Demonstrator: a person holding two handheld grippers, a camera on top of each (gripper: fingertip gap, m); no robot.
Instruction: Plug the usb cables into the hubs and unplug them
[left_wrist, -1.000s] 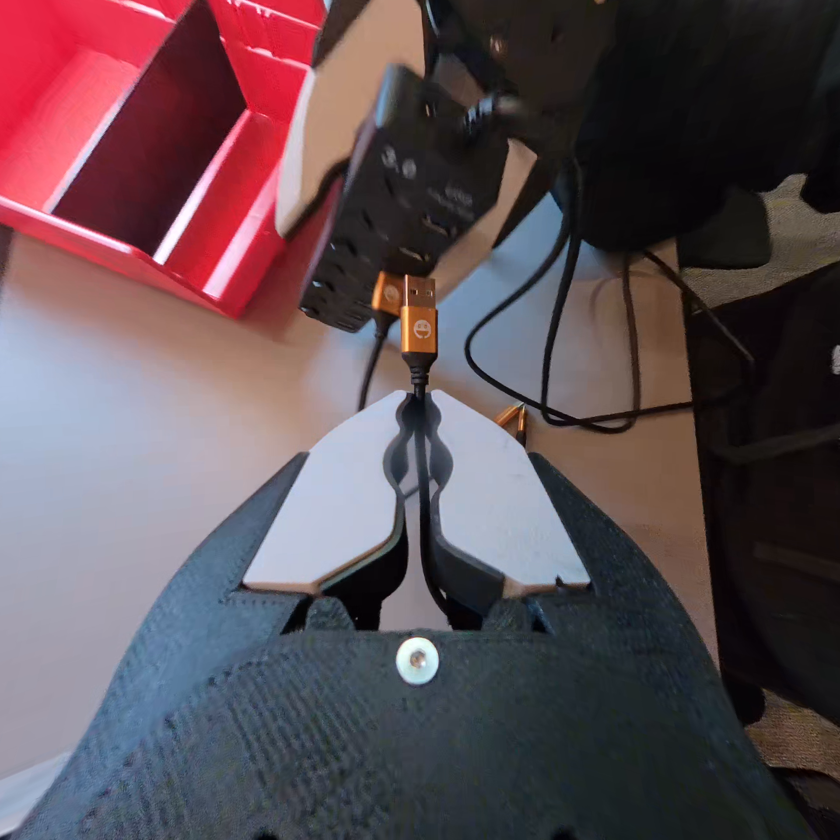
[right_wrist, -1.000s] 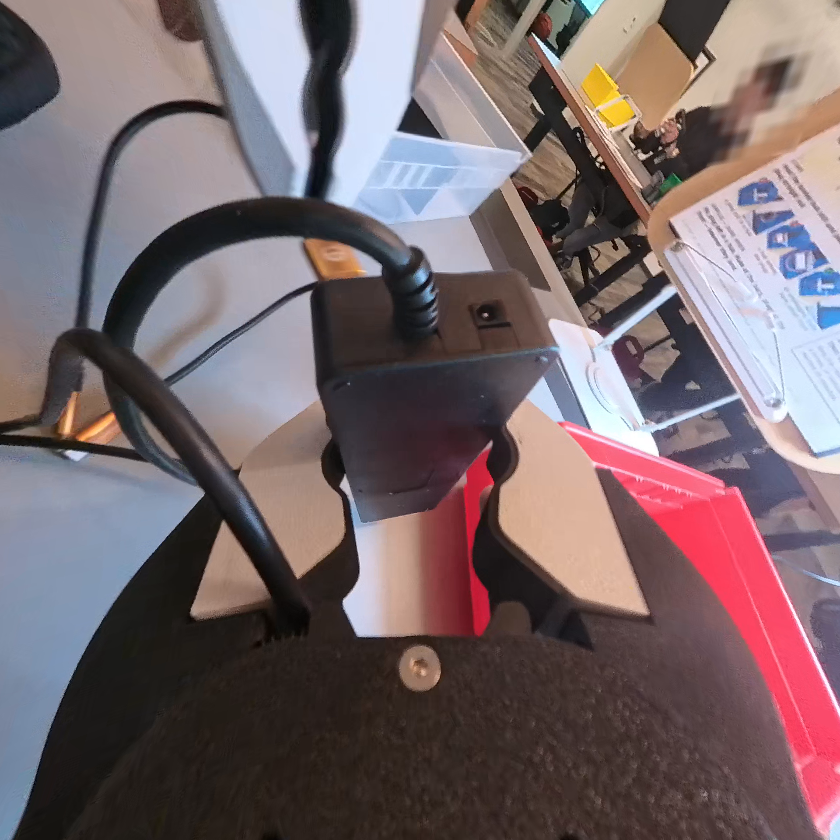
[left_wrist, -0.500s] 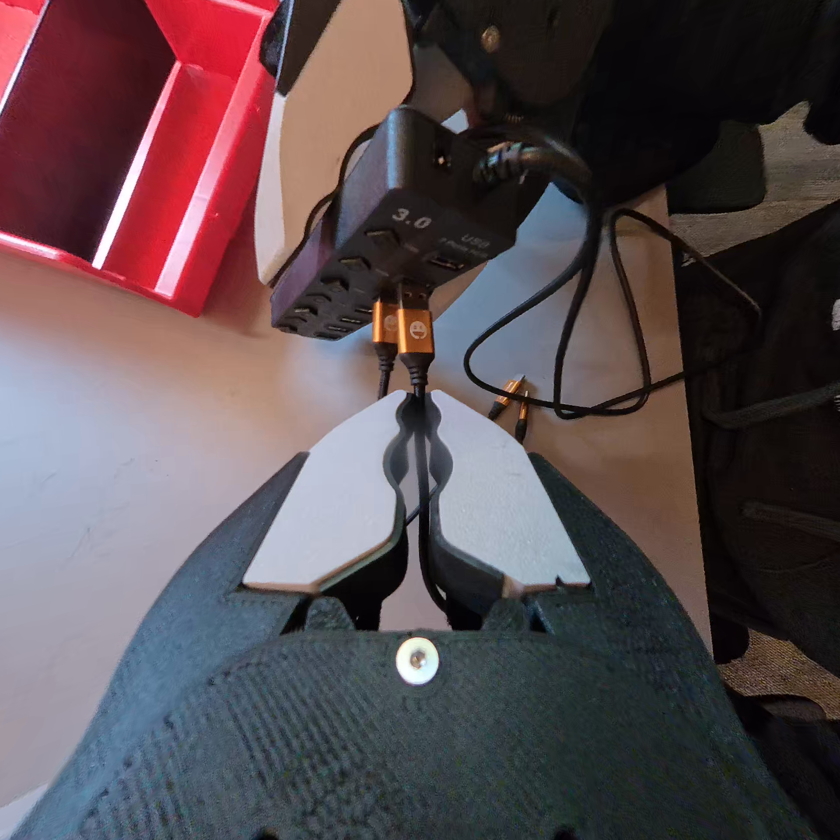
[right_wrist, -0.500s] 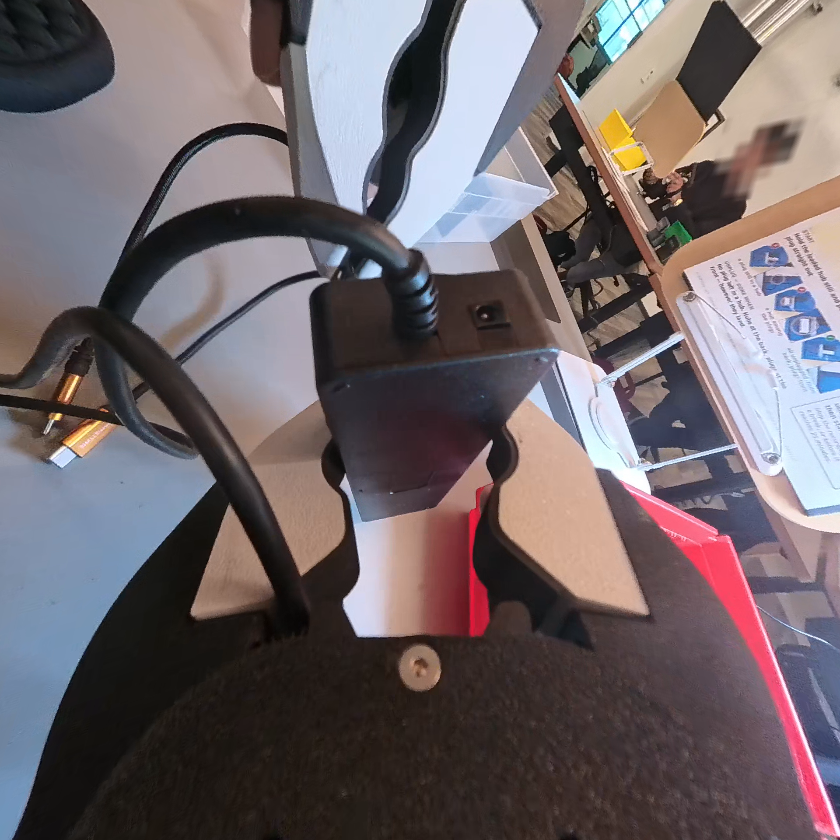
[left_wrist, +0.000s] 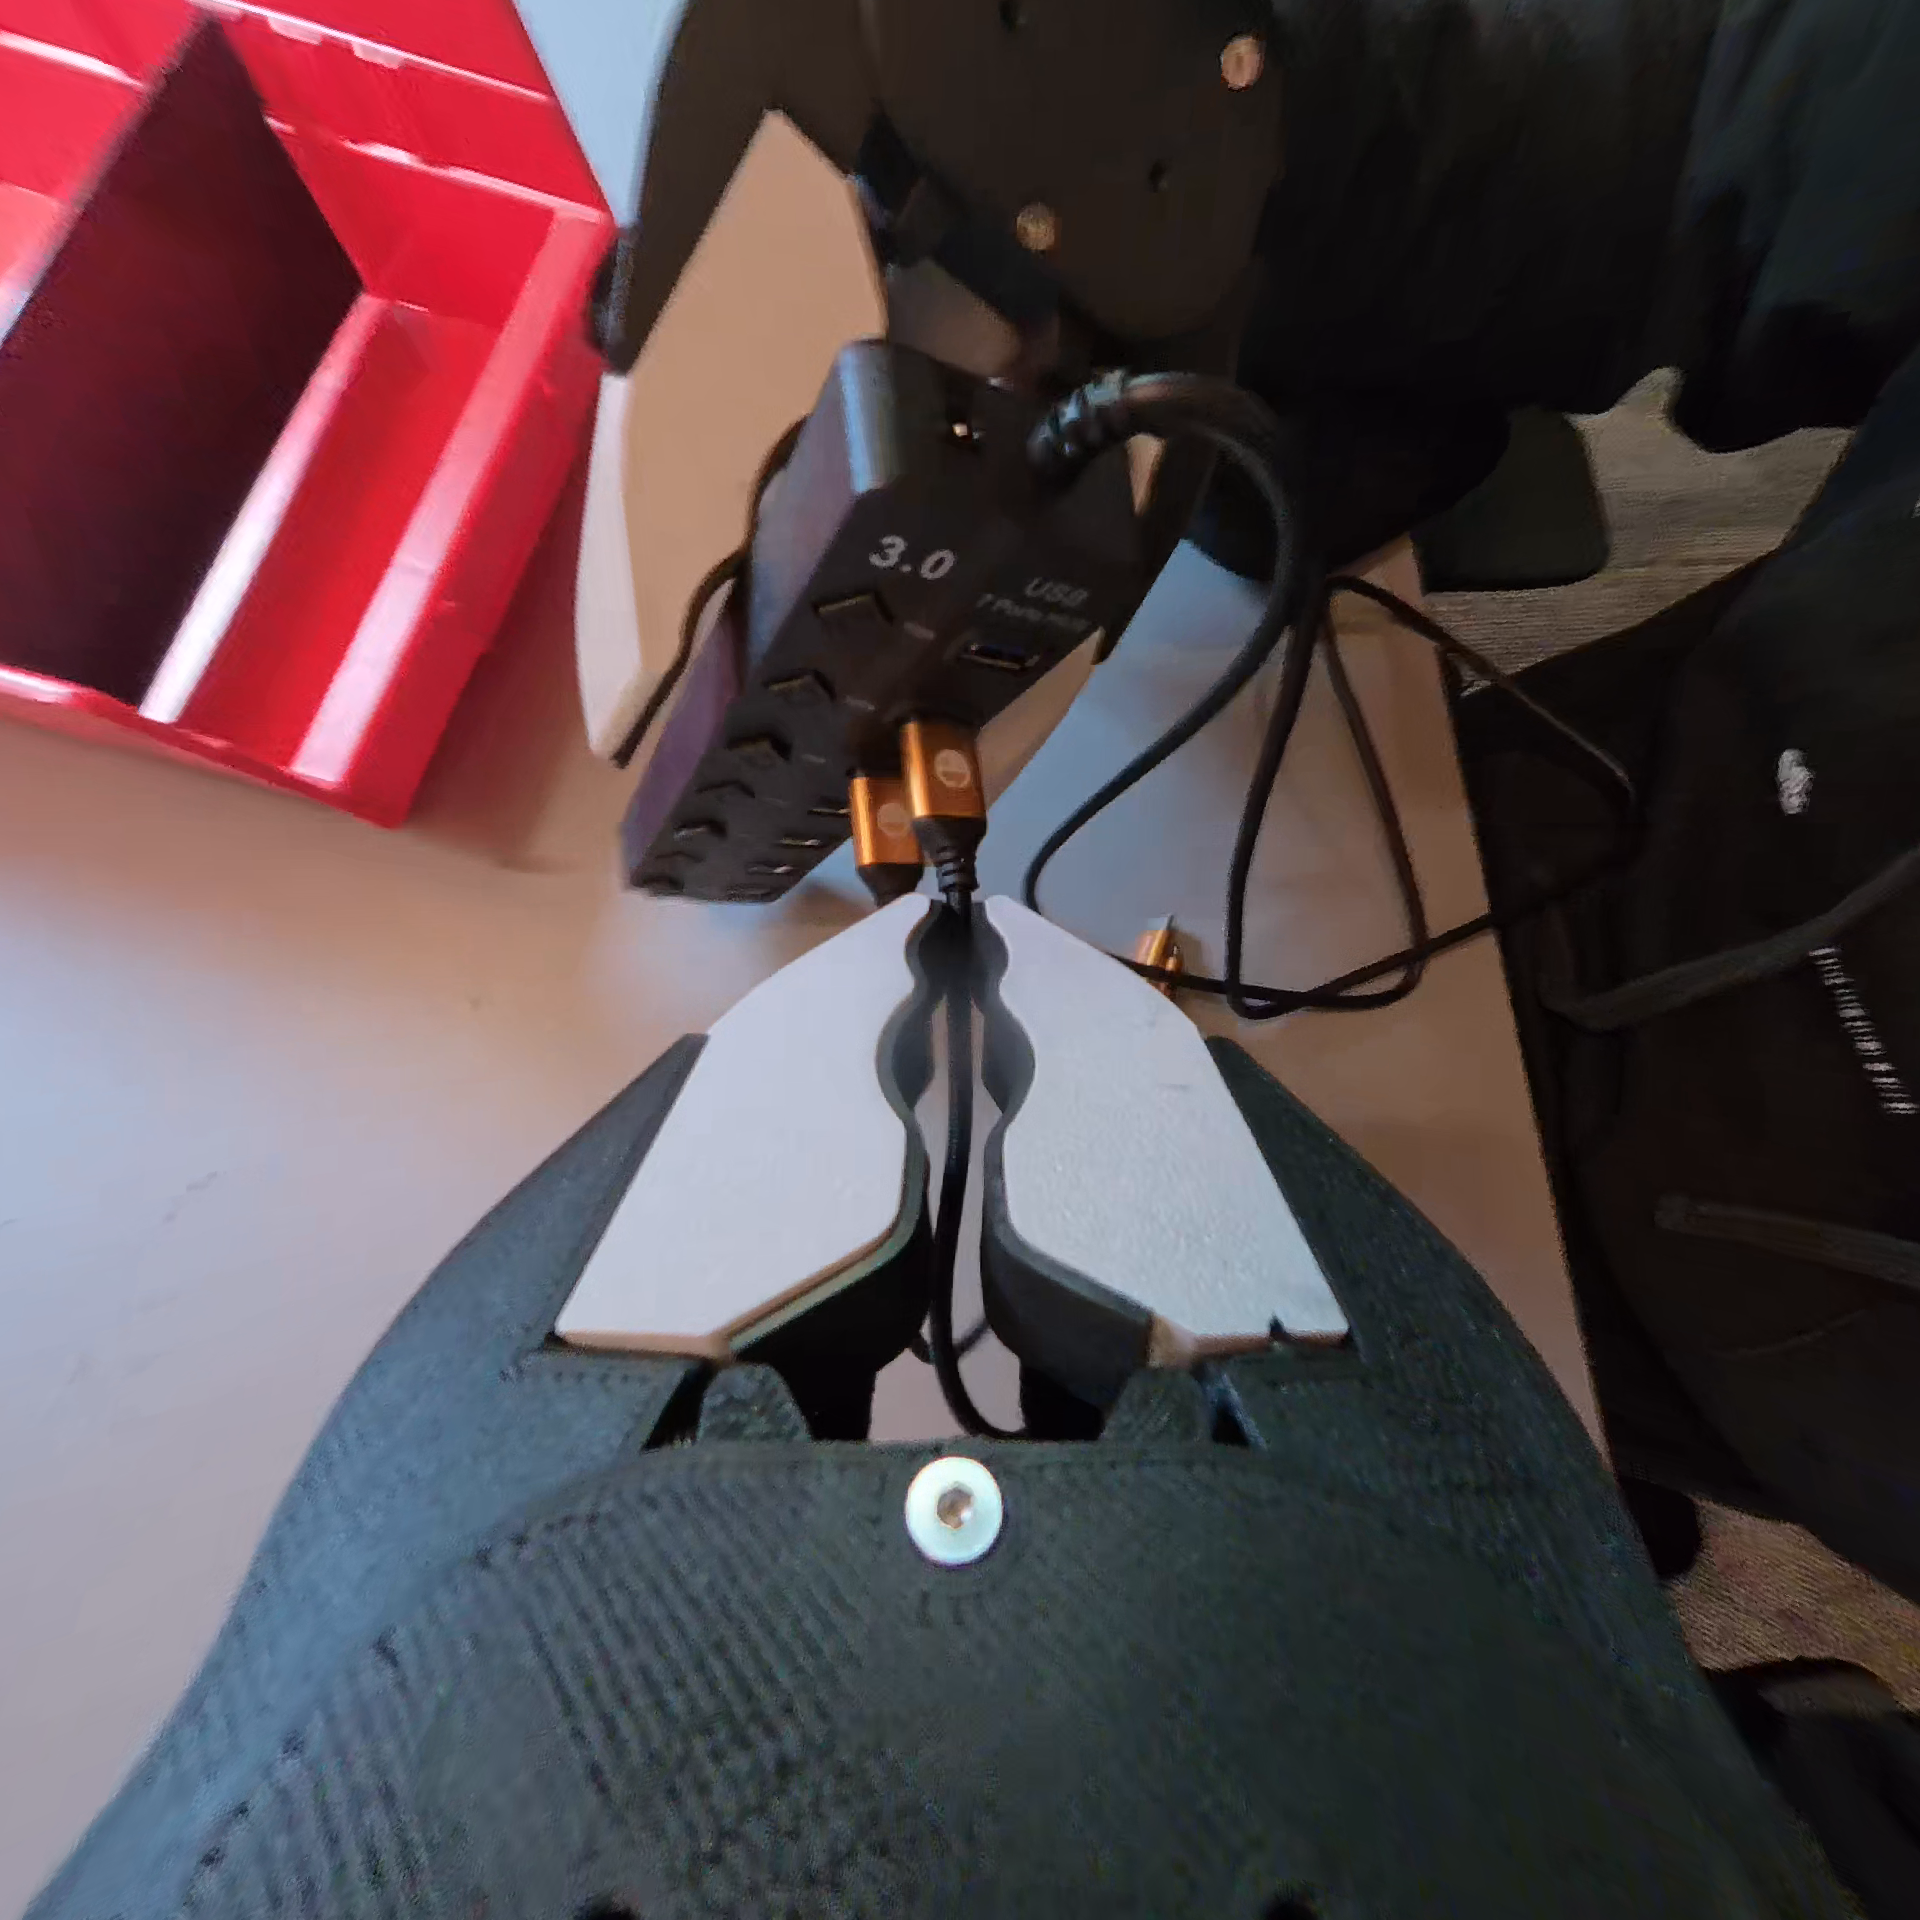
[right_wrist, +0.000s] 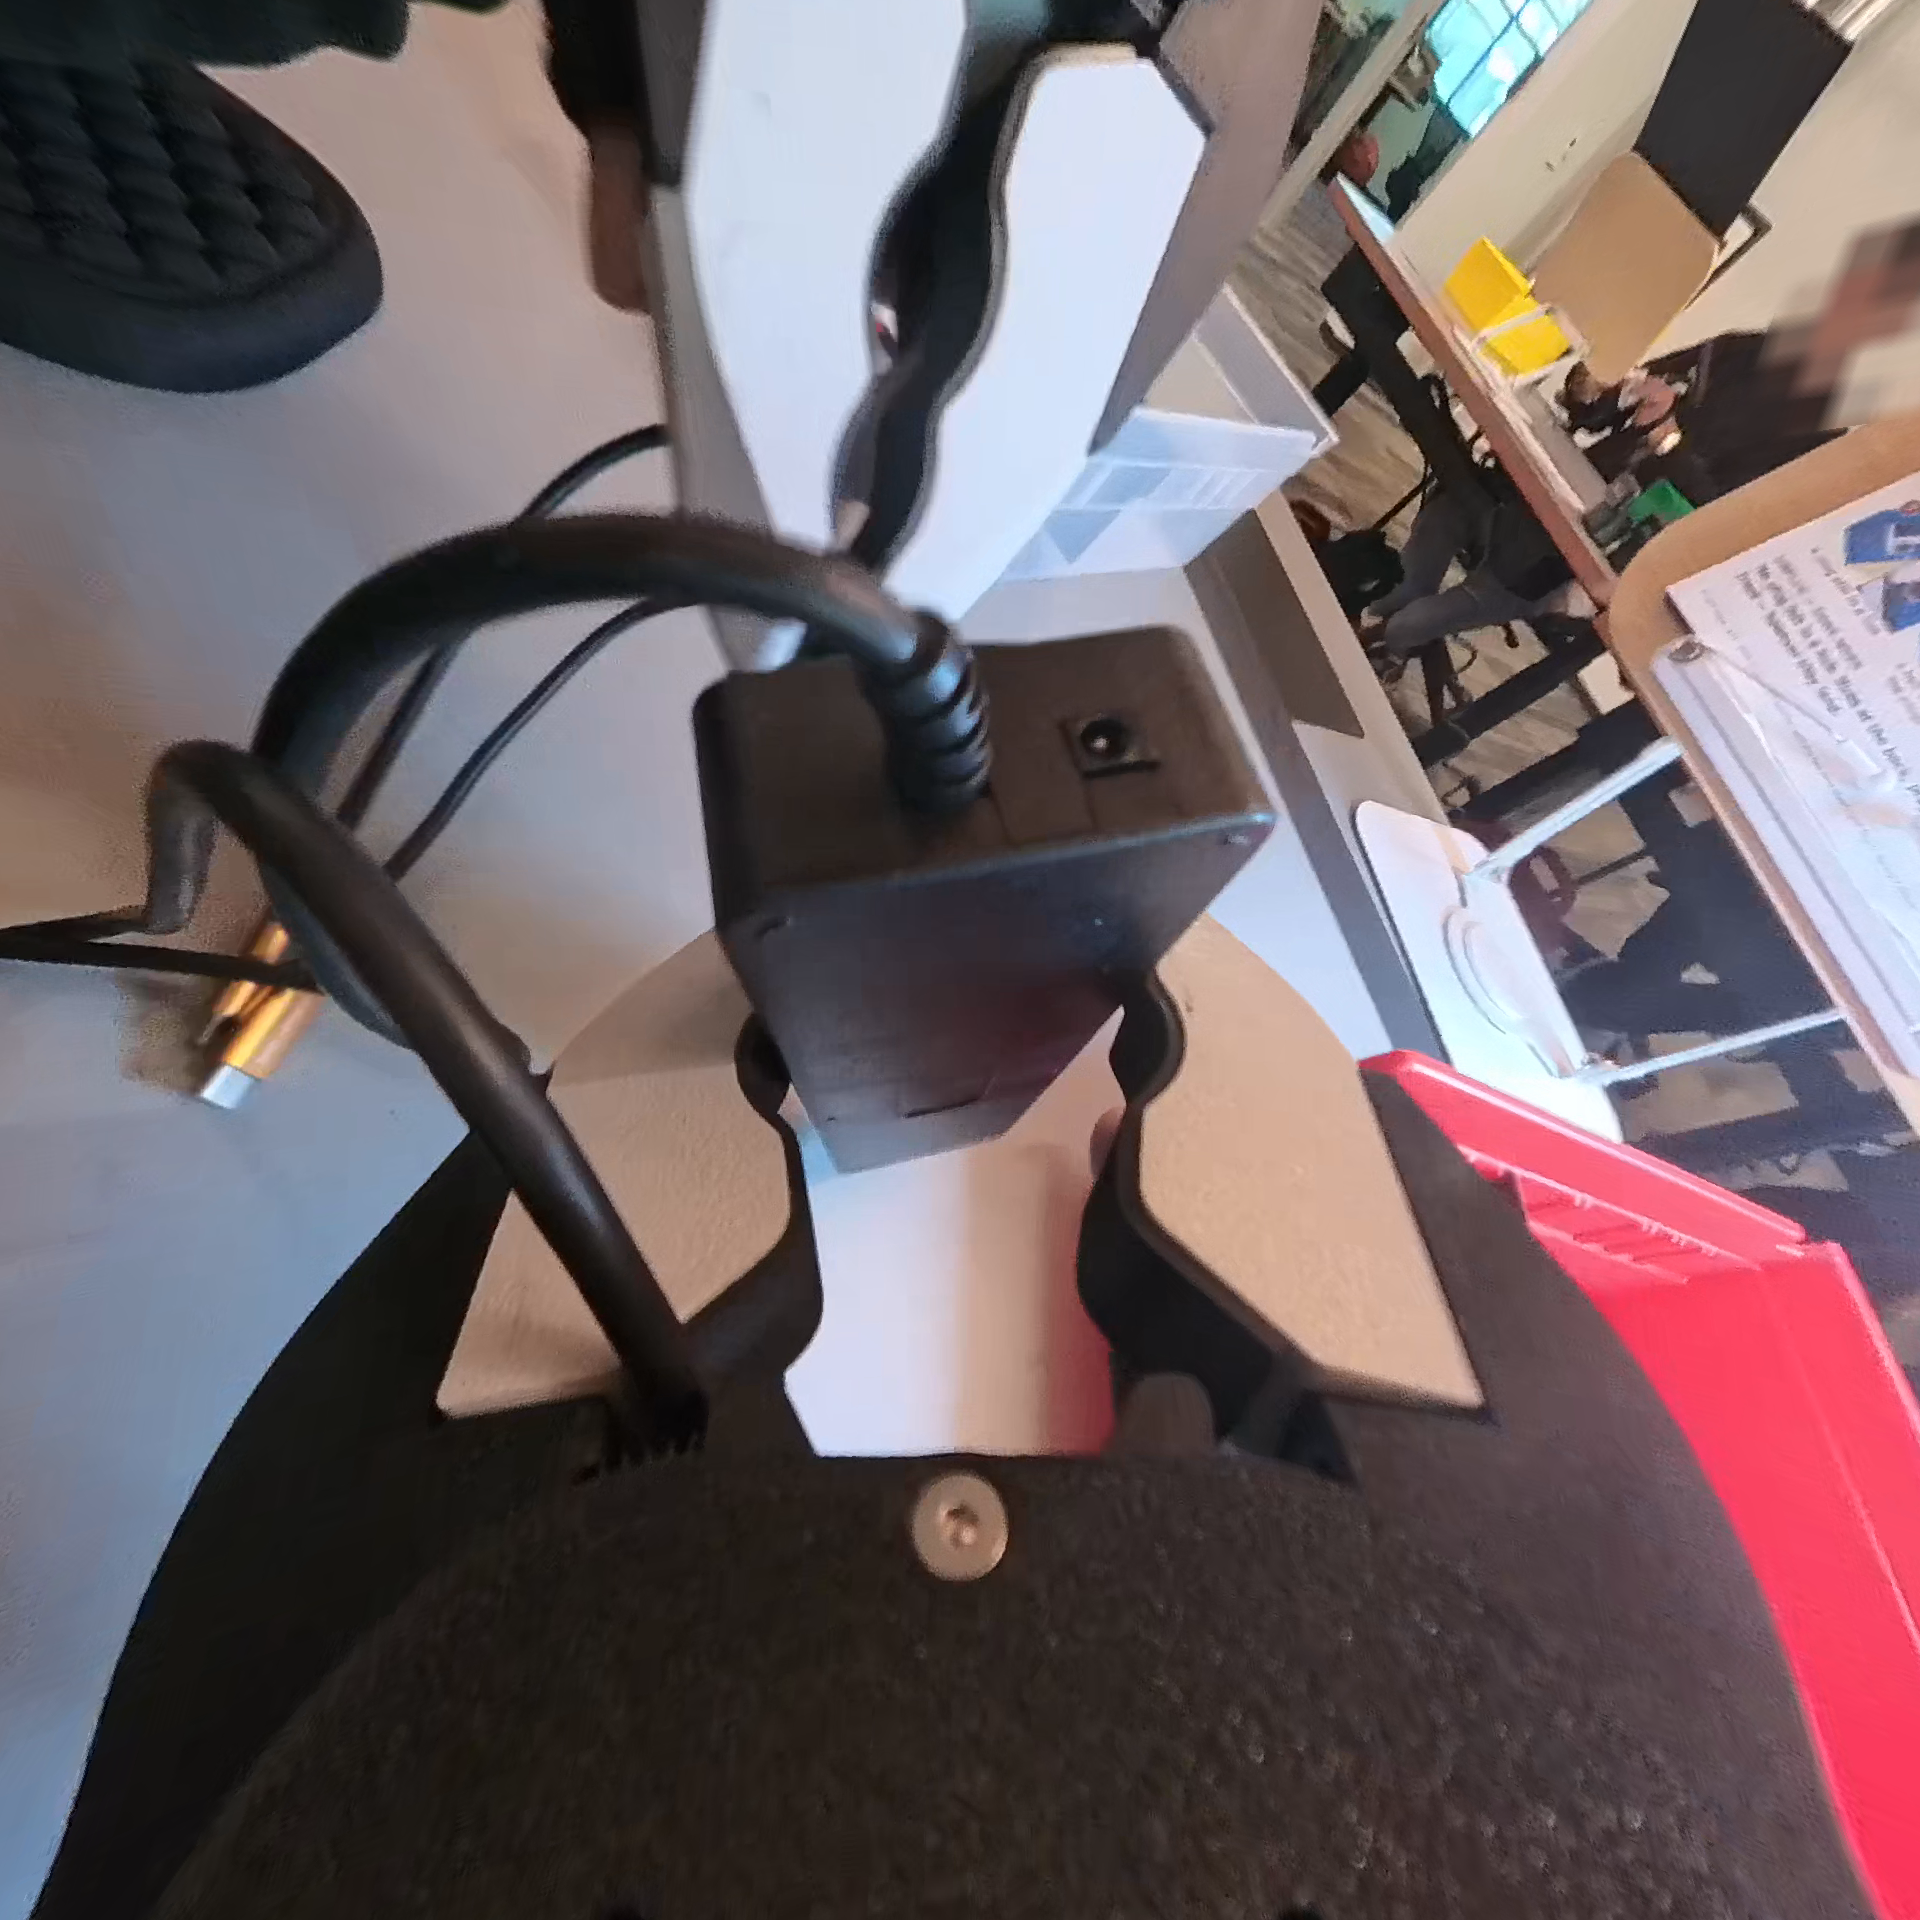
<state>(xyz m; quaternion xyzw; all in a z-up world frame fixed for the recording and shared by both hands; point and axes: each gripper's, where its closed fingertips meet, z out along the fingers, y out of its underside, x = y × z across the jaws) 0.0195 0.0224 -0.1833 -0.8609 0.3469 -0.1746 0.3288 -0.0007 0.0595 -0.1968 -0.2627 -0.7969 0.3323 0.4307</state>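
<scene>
In the left wrist view a black USB hub (left_wrist: 883, 623) hangs tilted above the table, held at its top end by my right gripper (left_wrist: 987, 312). My left gripper (left_wrist: 956, 912) is shut on a thin black cable just behind its orange USB plug (left_wrist: 940, 774). The plug's metal tip is inside a hub port. A second orange plug (left_wrist: 883, 823) sits in the port beside it. In the right wrist view my right gripper (right_wrist: 951, 1029) is shut on the hub (right_wrist: 966, 935); the hub's thick black lead (right_wrist: 582, 561) loops left. The left gripper (right_wrist: 935, 312) shows above the hub.
A red divided bin (left_wrist: 312, 468) stands at the left, also in the right wrist view (right_wrist: 1714, 1403). Loose orange connectors (left_wrist: 1153, 951) and black cables (left_wrist: 1278, 831) lie on the table near its right edge. Dark fabric (left_wrist: 1714, 935) lies beyond it. A clear box (right_wrist: 1174, 499) stands farther off.
The left gripper carried the orange plug up to the hub and its bare metal tip went into a port. The right gripper tilted and shifted the hub meanwhile.
</scene>
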